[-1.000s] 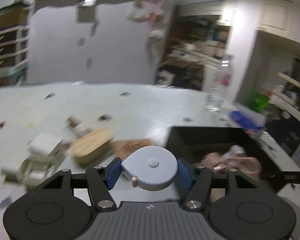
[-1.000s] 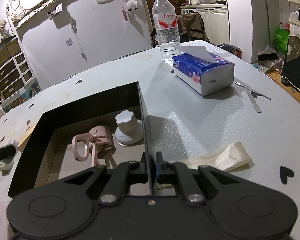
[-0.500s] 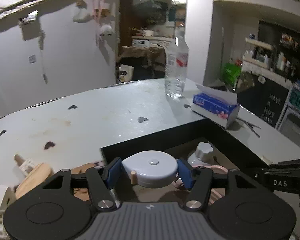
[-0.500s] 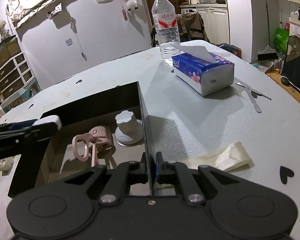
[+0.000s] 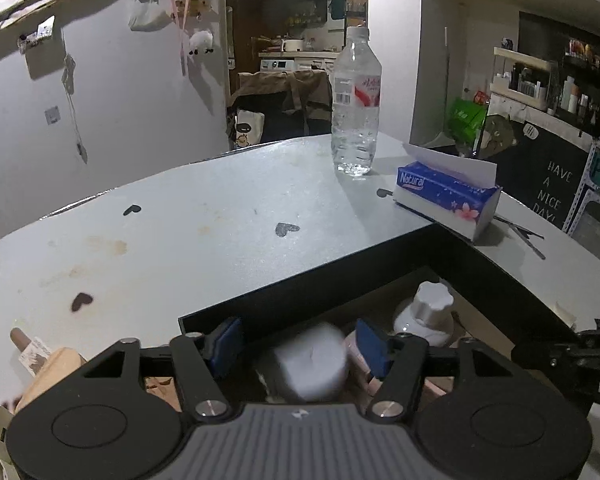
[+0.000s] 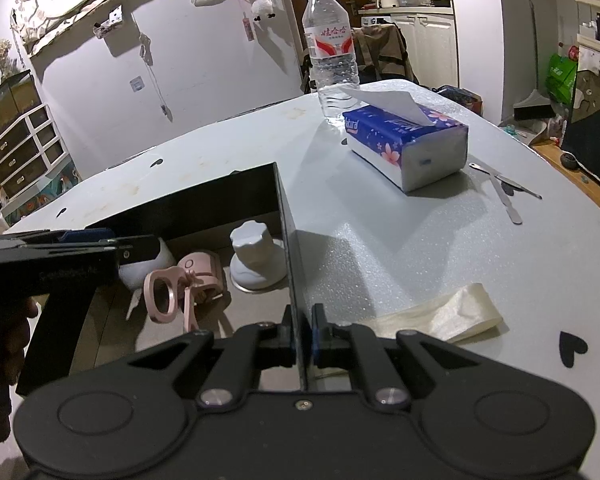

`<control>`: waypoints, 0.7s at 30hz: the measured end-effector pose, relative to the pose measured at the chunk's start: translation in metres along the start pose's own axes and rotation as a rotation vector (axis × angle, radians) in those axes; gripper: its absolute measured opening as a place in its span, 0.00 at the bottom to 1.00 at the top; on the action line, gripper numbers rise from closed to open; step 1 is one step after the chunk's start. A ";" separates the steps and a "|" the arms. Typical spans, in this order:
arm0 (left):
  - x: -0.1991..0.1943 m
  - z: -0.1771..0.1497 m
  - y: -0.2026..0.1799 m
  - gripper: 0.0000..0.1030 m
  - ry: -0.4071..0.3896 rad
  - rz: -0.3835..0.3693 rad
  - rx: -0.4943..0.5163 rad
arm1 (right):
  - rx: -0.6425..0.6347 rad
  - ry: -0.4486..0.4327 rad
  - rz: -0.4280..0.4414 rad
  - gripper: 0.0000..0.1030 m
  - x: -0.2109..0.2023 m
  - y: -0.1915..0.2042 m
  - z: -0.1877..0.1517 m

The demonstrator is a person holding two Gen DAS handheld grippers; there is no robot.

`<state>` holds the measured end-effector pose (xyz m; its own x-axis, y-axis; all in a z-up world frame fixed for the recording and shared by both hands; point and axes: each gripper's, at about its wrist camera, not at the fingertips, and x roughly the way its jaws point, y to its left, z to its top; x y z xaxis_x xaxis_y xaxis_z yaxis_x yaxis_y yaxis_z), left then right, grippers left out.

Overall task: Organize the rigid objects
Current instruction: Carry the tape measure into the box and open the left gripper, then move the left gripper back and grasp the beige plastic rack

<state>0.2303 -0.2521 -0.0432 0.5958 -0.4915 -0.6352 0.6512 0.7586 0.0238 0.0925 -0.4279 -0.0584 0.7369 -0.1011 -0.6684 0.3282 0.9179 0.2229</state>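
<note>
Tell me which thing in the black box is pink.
The ring-handled clip lying flat in the box is pink; the knob-topped lid beside it and the blurred round case are white.

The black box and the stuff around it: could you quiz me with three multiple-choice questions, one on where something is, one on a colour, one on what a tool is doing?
1. Where does the water bottle stand?
A. inside the black box
B. on the table behind the tissue pack
C. on the floor

2. What colour is the tissue pack?
A. blue
B. green
C. red

3. What is the right tool doing?
A. hanging open over the table
B. holding the bottle
C. clamped on the wall of the black box

Answers:
1. B, the bottle stands upright on the table, just beyond the pack.
2. A, its wrapper is blue with pink flowers.
3. C, its two pads press either side of the thin box wall.
</note>
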 end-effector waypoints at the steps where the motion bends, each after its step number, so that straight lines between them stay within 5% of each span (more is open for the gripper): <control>1: 0.000 0.000 0.000 0.68 0.000 -0.001 0.001 | 0.000 0.000 0.000 0.07 0.000 0.000 0.000; 3: -0.003 0.000 -0.002 0.81 -0.008 0.002 0.007 | 0.002 0.000 0.002 0.07 0.000 0.000 0.000; 9: -0.010 0.000 -0.005 0.91 -0.012 -0.021 0.017 | 0.002 0.001 0.001 0.07 0.000 0.000 0.000; 21: -0.028 -0.001 -0.014 1.00 -0.013 -0.060 0.015 | 0.002 0.001 0.001 0.07 0.000 0.000 0.000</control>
<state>0.2039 -0.2491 -0.0264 0.5612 -0.5414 -0.6260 0.6929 0.7210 -0.0023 0.0927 -0.4283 -0.0583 0.7369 -0.0998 -0.6686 0.3285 0.9173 0.2251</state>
